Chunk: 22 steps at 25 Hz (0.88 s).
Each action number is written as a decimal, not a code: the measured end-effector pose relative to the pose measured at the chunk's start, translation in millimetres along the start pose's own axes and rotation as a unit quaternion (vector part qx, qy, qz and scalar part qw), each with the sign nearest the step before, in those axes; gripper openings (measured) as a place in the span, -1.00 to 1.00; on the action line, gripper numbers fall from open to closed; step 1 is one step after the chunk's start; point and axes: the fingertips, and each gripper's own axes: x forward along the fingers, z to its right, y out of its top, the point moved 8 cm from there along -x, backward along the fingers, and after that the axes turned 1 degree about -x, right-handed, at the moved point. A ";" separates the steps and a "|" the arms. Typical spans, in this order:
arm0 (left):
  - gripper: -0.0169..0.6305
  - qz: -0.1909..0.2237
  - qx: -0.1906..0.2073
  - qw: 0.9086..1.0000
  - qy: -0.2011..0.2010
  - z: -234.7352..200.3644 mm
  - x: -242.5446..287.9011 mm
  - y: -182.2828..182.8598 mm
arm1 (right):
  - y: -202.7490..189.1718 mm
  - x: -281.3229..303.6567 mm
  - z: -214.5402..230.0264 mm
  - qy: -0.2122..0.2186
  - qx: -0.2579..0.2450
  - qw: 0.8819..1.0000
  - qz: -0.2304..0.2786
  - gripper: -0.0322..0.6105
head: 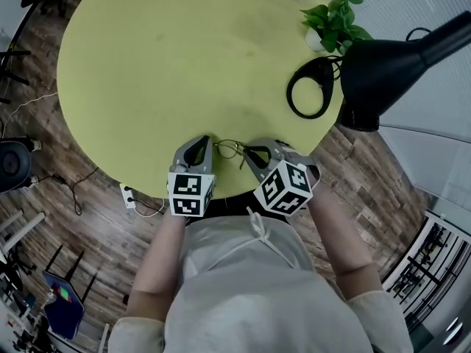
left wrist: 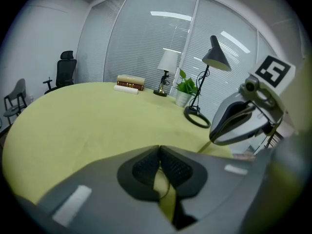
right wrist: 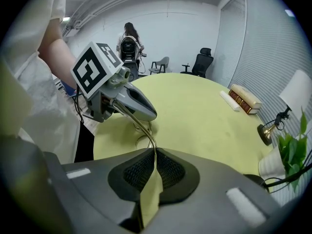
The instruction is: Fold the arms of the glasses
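Observation:
Thin wire-framed glasses [head: 229, 150] lie at the near edge of the round yellow-green table [head: 162, 57], between my two grippers. My left gripper [head: 200, 145] is shut on one end of the frame; in the left gripper view a thin wire [left wrist: 166, 182] runs between its closed pads. My right gripper [head: 255, 151] is shut on the other arm. In the right gripper view that metal arm [right wrist: 141, 126] runs from the closed pads [right wrist: 168, 169] up toward the left gripper [right wrist: 139, 108]. The lenses are mostly hidden.
A black desk lamp [head: 383, 65] with a ring base [head: 309, 87] stands at the right edge, beside a potted plant [head: 335, 20]. Books [left wrist: 130, 82] and a small table lamp [left wrist: 167, 67] sit at the far side. A person [right wrist: 129, 38] and office chairs stand beyond.

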 end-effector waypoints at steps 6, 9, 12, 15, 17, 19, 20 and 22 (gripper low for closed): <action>-0.93 -0.003 0.010 1.000 0.002 1.5 7.3 -6.5 | -3.7 0.7 0.9 0.001 0.008 1.000 0.002 -0.85; -0.93 -0.001 0.021 1.000 0.006 2.1 7.7 -8.2 | -3.2 0.6 -0.6 0.002 0.006 1.000 0.001 -0.85; -0.93 -0.001 0.023 1.000 0.005 2.3 7.5 -8.2 | -3.1 0.6 -2.7 0.003 0.003 1.000 0.000 -0.85; -0.93 -0.001 0.020 1.000 0.009 3.8 1.6 -3.1 | -3.2 0.4 -4.8 0.001 -0.003 1.000 -0.003 -0.85; -0.93 -0.002 0.022 1.000 0.016 4.5 -6.5 1.9 | -2.4 0.4 -4.9 -0.001 -0.009 1.000 -0.007 -0.85; -0.93 -0.007 0.026 0.999 0.020 3.3 -16.2 1.6 | -1.2 0.3 -4.8 -0.004 -0.016 1.000 -0.011 -0.85; -0.93 -0.012 0.025 0.999 0.022 1.4 -20.9 -1.8 | -0.6 0.1 -5.0 -0.005 -0.021 1.000 -0.012 -0.85; -0.93 -0.028 0.016 0.999 0.031 -3.9 -27.9 -13.4 | 0.4 -0.4 -5.5 -0.007 -0.030 0.999 -0.014 -0.85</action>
